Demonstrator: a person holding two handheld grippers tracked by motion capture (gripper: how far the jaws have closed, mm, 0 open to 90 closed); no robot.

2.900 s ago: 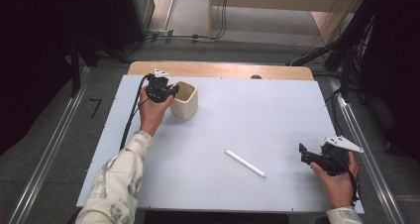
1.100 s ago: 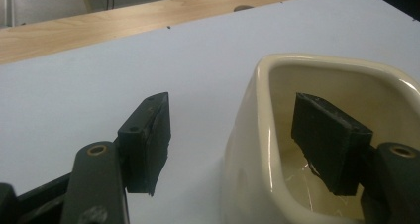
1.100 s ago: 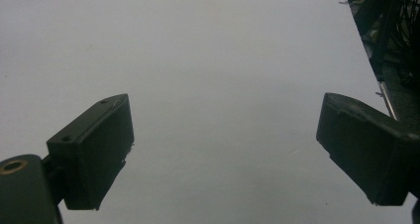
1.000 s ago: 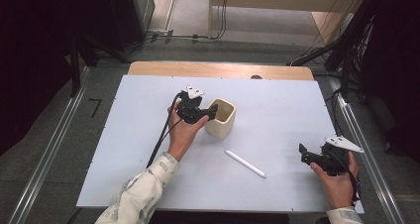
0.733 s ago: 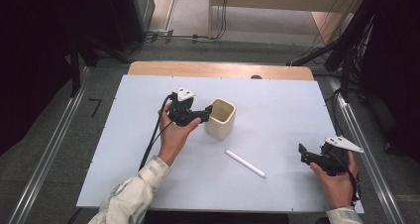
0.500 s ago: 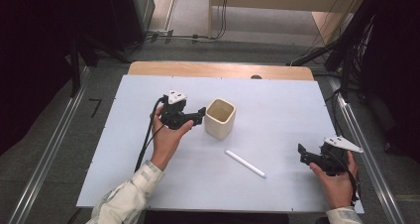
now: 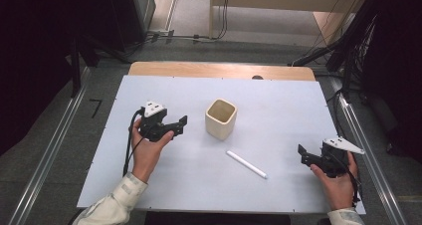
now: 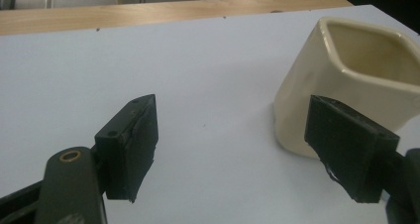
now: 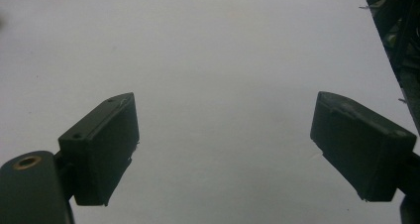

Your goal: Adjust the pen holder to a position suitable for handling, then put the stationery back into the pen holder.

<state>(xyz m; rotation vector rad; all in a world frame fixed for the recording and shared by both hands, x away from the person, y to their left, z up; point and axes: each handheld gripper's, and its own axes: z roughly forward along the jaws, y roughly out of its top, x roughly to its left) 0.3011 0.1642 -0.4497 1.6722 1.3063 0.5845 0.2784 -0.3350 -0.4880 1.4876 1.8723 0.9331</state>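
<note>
The cream-coloured, square-mouthed ceramic cup (image 7: 221, 118) stands upright near the middle of the pale blue-white table top (image 7: 278, 100), mouth up and empty as far as I can see into it. A second ago I had it against my left gripper (image 7: 177, 124), further toward the left side of the table than it had been; since then I have let it go and drawn my hand back to the left. My jaws have just been opening, and now they stand wide with nothing between them but bare table. I take that to mean the carrying of the cup is done and it is set where I want it.

From my left gripper view the cup (image 8: 346, 80) sits just ahead and off to the right, its near wall partly behind my right-hand jaw but apart from it; from above there is a clear gap between my jaw tips and the cup's left wall. My left hand (image 7: 147, 153) rests on the table behind the gripper.

Nearer me, to the right of the cup, lies a slim white pen-like stick (image 7: 246, 164), slantwise and untouched. My right gripper (image 7: 301, 156) rests near the table's right edge, well apart from stick and cup, its jaws also spread wide and empty, as its own view (image 9: 223, 149) shows. I judge the stick the likely next thing to fetch.
</note>
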